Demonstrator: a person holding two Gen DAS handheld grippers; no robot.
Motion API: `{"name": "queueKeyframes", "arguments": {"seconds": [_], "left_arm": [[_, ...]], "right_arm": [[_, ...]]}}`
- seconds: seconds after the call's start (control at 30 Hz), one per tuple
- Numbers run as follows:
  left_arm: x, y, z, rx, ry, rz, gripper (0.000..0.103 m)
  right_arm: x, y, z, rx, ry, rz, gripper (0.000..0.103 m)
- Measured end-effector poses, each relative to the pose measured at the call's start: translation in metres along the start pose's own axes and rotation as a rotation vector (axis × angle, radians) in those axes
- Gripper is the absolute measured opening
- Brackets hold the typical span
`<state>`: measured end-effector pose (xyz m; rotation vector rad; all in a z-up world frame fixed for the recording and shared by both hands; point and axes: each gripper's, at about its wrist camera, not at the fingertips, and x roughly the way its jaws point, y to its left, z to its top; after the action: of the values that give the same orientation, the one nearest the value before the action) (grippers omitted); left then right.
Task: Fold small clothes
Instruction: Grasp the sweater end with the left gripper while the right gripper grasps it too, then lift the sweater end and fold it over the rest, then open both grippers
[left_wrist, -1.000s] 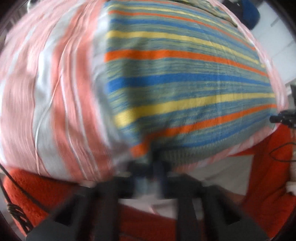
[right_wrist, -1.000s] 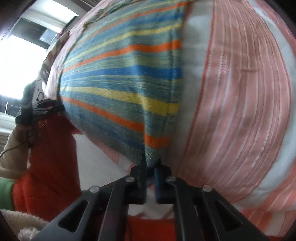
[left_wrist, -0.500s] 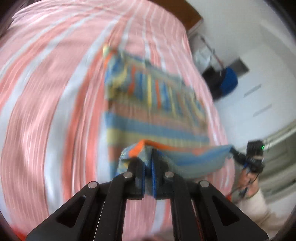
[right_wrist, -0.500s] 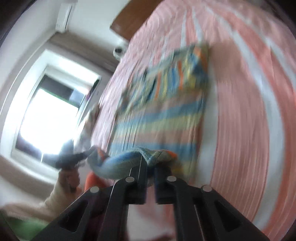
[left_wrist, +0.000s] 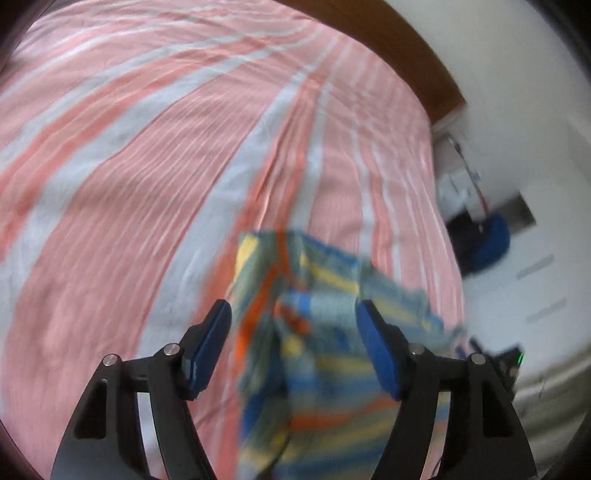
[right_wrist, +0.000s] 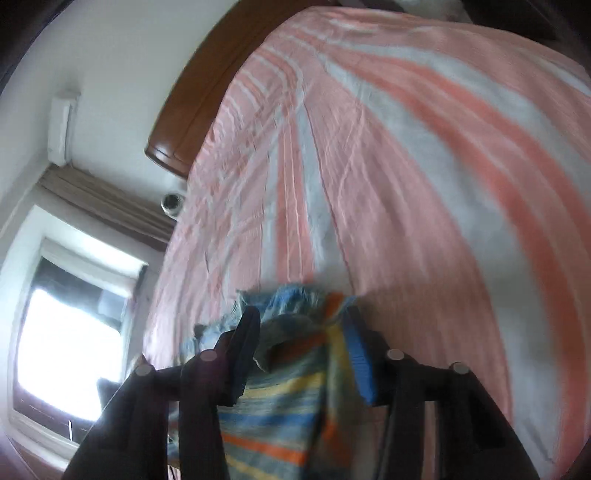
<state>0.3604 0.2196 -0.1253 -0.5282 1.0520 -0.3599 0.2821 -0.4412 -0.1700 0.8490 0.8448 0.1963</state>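
Note:
A small striped garment (left_wrist: 317, 332) in blue, yellow, orange and grey-green lies folded over on the pink-and-white striped bedsheet (left_wrist: 147, 147). My left gripper (left_wrist: 293, 314) is open, its blue-padded jaws spread either side of the garment's near left corner. In the right wrist view the same garment (right_wrist: 291, 387) lies bunched between the spread jaws of my right gripper (right_wrist: 301, 321), which is open above its right corner. The garment's folded edge is rumpled and blurred.
The bedsheet (right_wrist: 424, 166) stretches far ahead to a brown wooden headboard (right_wrist: 199, 92). A bright window (right_wrist: 70, 343) is at the left in the right wrist view. A dark blue bag (left_wrist: 487, 243) stands on the floor beside the bed's right edge.
Both grippers carried the garment's near edge up and forward over the rest of it, then opened and let it go. The garment now lies doubled over.

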Motion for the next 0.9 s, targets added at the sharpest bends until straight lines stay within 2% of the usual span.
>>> {"name": "queueKeyframes", "arguments": {"seconds": [0.07, 0.13, 0.27, 0.33, 0.4, 0.43, 0.47, 0.5, 0.53, 0.6, 0.7, 0.77, 0.8, 0.87, 0.9], "left_arm": [[-0.02, -0.005, -0.024, 0.087, 0.001, 0.028, 0.072], [-0.036, -0.01, -0.052, 0.16, 0.016, 0.006, 0.072], [-0.012, -0.077, -0.116, 0.285, 0.024, -0.006, 0.072], [-0.013, -0.101, -0.144, 0.37, 0.034, -0.012, 0.072], [-0.003, -0.12, -0.164, 0.431, 0.069, 0.018, 0.071], [0.007, -0.123, -0.167, 0.464, 0.101, 0.062, 0.065], [0.005, -0.122, -0.174, 0.479, 0.12, 0.093, 0.03], [0.004, -0.12, -0.178, 0.476, 0.15, 0.112, 0.005], [0.002, -0.115, -0.178, 0.446, 0.183, 0.088, 0.004], [-0.015, -0.113, -0.182, 0.434, 0.188, 0.048, 0.003], [-0.012, -0.112, -0.191, 0.473, 0.248, 0.096, 0.003], [0.006, -0.114, -0.197, 0.517, 0.3, 0.154, 0.004], [0.011, -0.115, -0.198, 0.534, 0.311, 0.172, 0.009], [0.01, -0.118, -0.193, 0.527, 0.323, 0.172, 0.011], [0.003, -0.12, -0.189, 0.52, 0.32, 0.17, 0.022]], "right_arm": [[-0.022, 0.01, -0.011, -0.105, 0.037, -0.022, 0.048], [-0.037, 0.019, -0.03, -0.188, 0.106, -0.025, 0.048], [-0.055, 0.046, -0.094, -0.377, 0.276, -0.01, 0.048], [-0.053, 0.056, -0.116, -0.448, 0.317, -0.02, 0.048], [-0.039, 0.062, -0.136, -0.511, 0.351, -0.093, 0.047], [-0.032, 0.06, -0.142, -0.517, 0.364, -0.131, 0.043], [-0.029, 0.057, -0.145, -0.514, 0.374, -0.144, 0.019], [-0.027, 0.055, -0.145, -0.506, 0.386, -0.159, 0.004], [-0.028, 0.053, -0.142, -0.495, 0.388, -0.158, 0.004], [-0.049, 0.054, -0.136, -0.47, 0.384, -0.126, 0.003], [-0.063, 0.047, -0.132, -0.428, 0.397, -0.122, 0.003], [-0.047, 0.036, -0.133, -0.414, 0.434, -0.163, 0.003], [-0.034, 0.029, -0.138, -0.411, 0.465, -0.186, 0.003], [-0.02, 0.031, -0.137, -0.416, 0.461, -0.2, 0.004], [-0.023, 0.033, -0.133, -0.408, 0.456, -0.197, 0.005]]}}
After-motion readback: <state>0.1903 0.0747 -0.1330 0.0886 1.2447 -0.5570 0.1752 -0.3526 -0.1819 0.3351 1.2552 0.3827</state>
